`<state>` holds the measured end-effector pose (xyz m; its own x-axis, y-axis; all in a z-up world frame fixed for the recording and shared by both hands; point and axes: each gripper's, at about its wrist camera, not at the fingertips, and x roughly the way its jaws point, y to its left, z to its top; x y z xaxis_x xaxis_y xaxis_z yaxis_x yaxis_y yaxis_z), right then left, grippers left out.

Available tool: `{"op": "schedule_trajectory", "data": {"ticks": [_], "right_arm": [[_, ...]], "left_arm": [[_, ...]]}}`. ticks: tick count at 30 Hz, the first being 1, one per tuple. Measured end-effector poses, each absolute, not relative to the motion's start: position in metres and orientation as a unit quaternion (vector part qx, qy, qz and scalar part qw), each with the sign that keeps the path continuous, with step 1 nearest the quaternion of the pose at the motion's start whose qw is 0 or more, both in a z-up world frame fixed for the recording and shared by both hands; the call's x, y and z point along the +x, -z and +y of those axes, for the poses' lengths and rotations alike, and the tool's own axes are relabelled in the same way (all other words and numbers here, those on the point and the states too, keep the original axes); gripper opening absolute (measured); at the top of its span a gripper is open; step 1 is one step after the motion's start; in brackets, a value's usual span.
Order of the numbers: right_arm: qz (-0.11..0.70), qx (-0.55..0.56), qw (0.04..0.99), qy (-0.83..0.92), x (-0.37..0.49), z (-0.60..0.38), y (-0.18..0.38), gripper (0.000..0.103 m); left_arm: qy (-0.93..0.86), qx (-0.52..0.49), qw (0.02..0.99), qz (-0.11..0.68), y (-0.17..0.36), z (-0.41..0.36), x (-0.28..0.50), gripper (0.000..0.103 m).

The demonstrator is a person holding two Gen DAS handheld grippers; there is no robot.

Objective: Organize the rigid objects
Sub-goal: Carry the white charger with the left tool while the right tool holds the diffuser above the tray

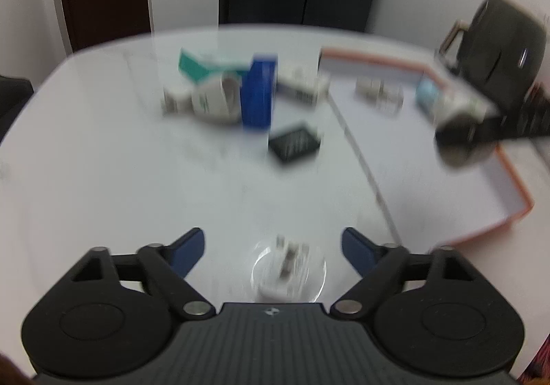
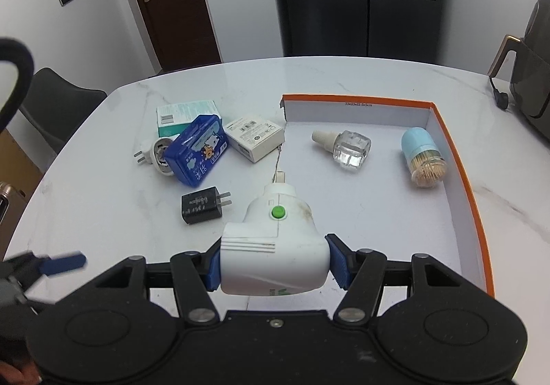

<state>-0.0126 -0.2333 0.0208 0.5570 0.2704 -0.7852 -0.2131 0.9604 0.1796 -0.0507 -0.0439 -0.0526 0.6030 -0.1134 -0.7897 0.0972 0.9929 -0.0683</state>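
On the desk (image 2: 103, 213) your orange-rimmed box (image 2: 460, 161) waits. Your right gripper (image 2: 275, 268) has its jaws clenched on the white plug-in device (image 2: 275, 244), mid-carry above the box edge; next, lower it inside. Your left gripper (image 1: 273, 247) hangs released.

both wrist cameras look forward and down over the white table (image 2: 103, 213) from near its front edge, sharing the orange-rimmed tray (image 2: 460, 158) and blue box (image 2: 196, 155).
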Motion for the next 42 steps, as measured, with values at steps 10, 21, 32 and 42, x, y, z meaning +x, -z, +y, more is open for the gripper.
{"op": "schedule_trajectory", "data": {"ticks": [10, 21, 32, 42], "right_arm": [[0.447, 0.028, 0.882, -0.143, -0.014, -0.231, -0.023, 0.072], [0.435, 0.035, 0.889, -0.138, -0.018, -0.24, -0.031, 0.072], [0.409, 0.043, 0.903, -0.127, -0.018, -0.263, -0.051, 0.072], [0.4, 0.048, 0.909, -0.109, -0.018, -0.286, -0.056, 0.072]], "left_arm": [[0.041, -0.015, 0.887, 0.459, 0.06, -0.046, -0.041, 0.027], [0.039, -0.027, 0.907, 0.418, 0.018, -0.059, -0.023, 0.027], [0.045, -0.029, 0.92, 0.389, -0.021, -0.086, 0.002, 0.027], [0.054, -0.037, 0.915, 0.399, -0.025, -0.109, 0.014, 0.027]]}}
